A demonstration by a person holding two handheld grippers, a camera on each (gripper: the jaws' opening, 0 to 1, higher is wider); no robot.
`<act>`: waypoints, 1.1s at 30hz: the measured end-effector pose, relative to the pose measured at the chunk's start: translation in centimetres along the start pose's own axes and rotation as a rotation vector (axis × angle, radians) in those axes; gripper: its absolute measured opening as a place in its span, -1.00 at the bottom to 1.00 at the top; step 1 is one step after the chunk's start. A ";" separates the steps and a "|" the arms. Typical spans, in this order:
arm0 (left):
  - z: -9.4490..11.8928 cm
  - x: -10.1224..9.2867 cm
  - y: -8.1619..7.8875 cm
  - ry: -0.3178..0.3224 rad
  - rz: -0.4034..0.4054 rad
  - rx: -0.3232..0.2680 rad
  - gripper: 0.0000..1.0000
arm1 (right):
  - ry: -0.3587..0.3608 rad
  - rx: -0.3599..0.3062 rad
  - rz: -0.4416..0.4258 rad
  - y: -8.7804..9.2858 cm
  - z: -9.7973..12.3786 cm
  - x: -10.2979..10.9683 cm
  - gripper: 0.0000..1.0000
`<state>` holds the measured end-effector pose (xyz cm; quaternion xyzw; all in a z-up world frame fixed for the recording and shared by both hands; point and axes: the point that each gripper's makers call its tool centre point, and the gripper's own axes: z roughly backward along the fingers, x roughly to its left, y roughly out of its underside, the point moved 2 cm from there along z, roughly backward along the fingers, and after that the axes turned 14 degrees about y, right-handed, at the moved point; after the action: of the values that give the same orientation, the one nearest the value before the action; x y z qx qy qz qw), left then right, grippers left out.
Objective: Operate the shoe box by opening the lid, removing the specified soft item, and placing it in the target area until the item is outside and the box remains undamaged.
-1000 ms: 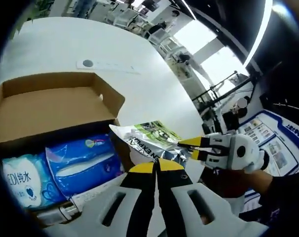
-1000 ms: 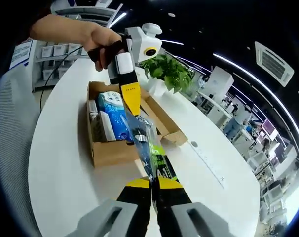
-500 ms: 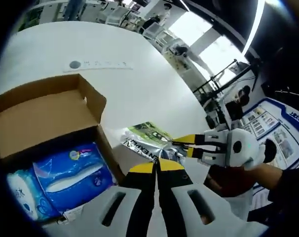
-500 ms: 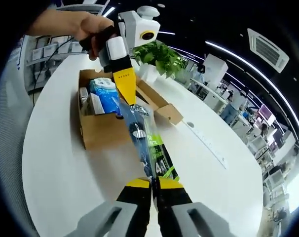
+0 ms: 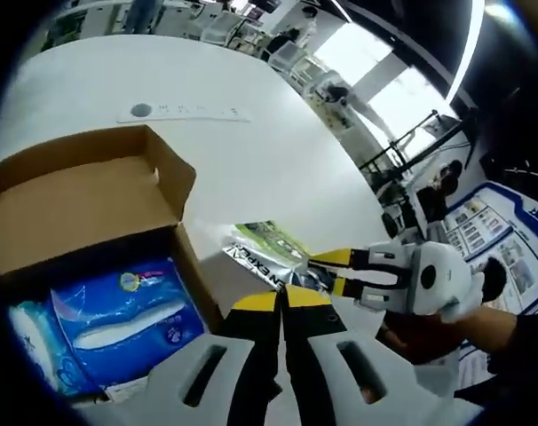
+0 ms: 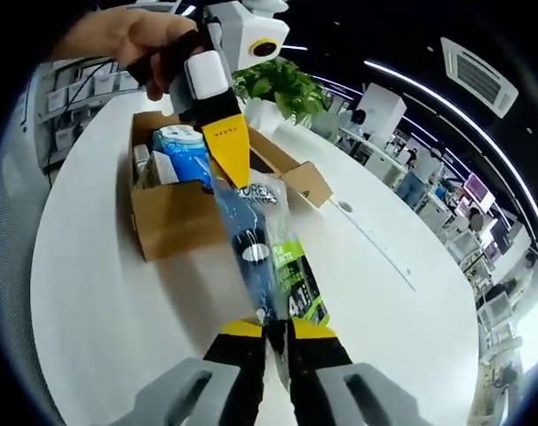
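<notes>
A silver and green pouch (image 6: 265, 253) is held above the white worktop (image 6: 100, 293), just beside the open shoe box (image 6: 167, 217). The right gripper (image 6: 269, 330) is pinched on one end of the pouch, and the left gripper (image 5: 282, 300), its jaws pressed together, is seen at the other end. Blue tissue packs (image 5: 122, 306) lie inside the box.
</notes>
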<state>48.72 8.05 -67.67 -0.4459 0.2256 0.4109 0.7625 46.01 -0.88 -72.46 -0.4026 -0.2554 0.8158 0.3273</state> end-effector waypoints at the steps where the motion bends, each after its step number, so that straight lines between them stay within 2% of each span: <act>1: -0.1 0.0 0.0 -0.001 -0.003 0.001 -1.00 | -0.001 -0.006 0.000 -0.2 -0.1 0.1 -0.90; 9: -0.9 0.0 0.1 -0.017 -0.018 0.008 -1.00 | -0.017 -0.056 0.006 -2.5 -0.4 1.5 -0.83; 15: -0.9 0.5 -0.1 -0.032 -0.028 0.008 -1.00 | -0.011 -0.068 -0.012 -3.2 -0.7 1.6 -0.80; 24: -1.2 0.7 -0.2 -0.041 -0.034 0.003 -1.00 | 0.024 -0.070 -0.052 -3.1 -1.0 1.2 -1.00; 33: -0.5 0.7 -1.0 -0.027 -0.079 -0.020 -0.93 | 0.036 -0.072 -0.070 -2.9 -1.0 0.8 -1.00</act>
<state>49.98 7.60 -67.91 -0.4566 0.1931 0.3887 0.7766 47.48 1.77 -71.42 -0.4195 -0.2926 0.7868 0.3456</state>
